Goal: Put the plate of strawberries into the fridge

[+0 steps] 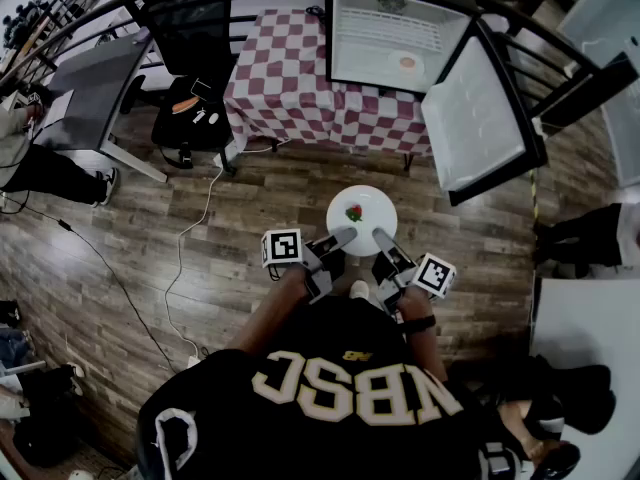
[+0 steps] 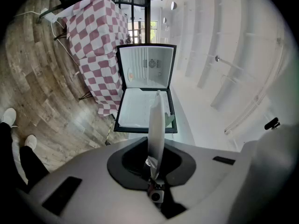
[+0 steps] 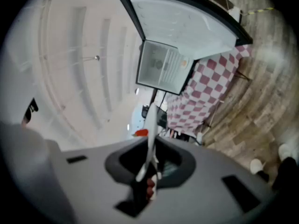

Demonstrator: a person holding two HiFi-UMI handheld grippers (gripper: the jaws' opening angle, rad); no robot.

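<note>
Currently you hold the white plate level and face up in front of you, above the wooden floor. It is round, so it has no long axis. The strawberry sits near its middle. Your left hand-held gripper pinches the near-left rim, its jaws almost together on the thin edge. Your right hand-held gripper nips the near-right rim the same way. Ahead, the fridge stands open at the right end of the checked-cloth counter, with its door swung out to the right. An office chair stands to the left.
</note>
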